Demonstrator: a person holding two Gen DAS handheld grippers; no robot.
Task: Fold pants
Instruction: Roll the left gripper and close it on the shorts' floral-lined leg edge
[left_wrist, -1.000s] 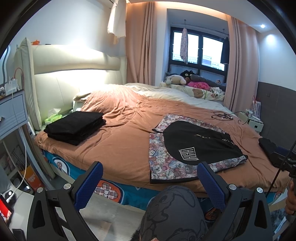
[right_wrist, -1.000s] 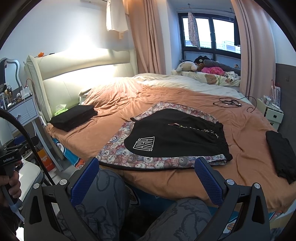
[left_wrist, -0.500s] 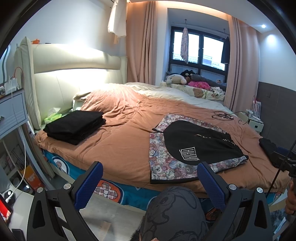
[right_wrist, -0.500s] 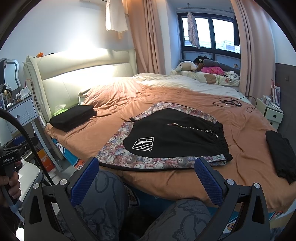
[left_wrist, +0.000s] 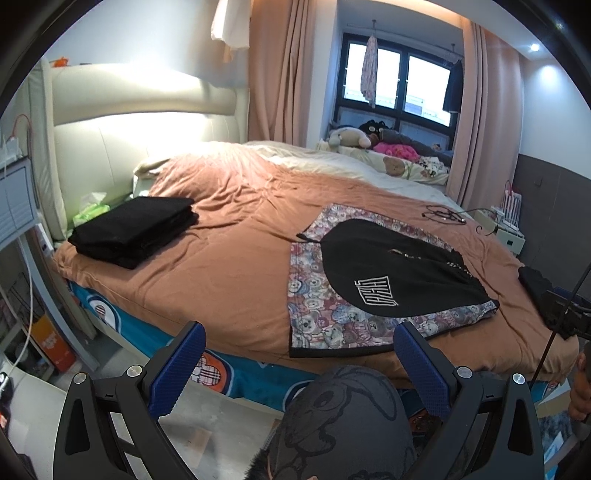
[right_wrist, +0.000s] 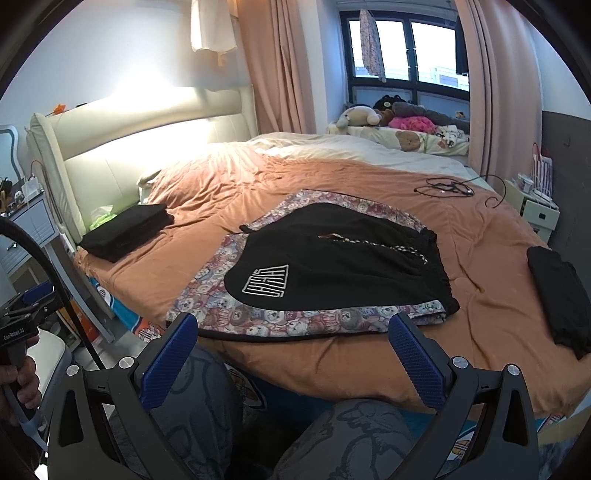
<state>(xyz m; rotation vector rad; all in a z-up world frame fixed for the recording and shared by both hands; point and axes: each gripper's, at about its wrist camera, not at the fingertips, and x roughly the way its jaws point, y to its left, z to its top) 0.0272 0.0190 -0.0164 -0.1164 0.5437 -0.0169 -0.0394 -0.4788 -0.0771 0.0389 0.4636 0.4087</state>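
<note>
Black shorts (left_wrist: 391, 273) (right_wrist: 332, 266) with a white logo and a braided drawstring lie flat on a bear-print cloth (left_wrist: 317, 321) (right_wrist: 258, 317), on the near part of the bed. My left gripper (left_wrist: 299, 369) is open and empty, held off the bed's near edge, above a person's knee. My right gripper (right_wrist: 291, 358) is open and empty too, short of the bed edge and in front of the shorts. The left gripper's handle (right_wrist: 18, 325), held in a hand, shows at the right wrist view's left edge.
A stack of folded black clothes (left_wrist: 133, 229) (right_wrist: 125, 230) sits at the bed's left near the headboard (left_wrist: 110, 147). Another black garment (right_wrist: 561, 295) lies at the right. A cable (right_wrist: 447, 186) lies farther back. Plush toys (right_wrist: 399, 118) sit by the window. The person's patterned knees (right_wrist: 207, 417) are below the grippers.
</note>
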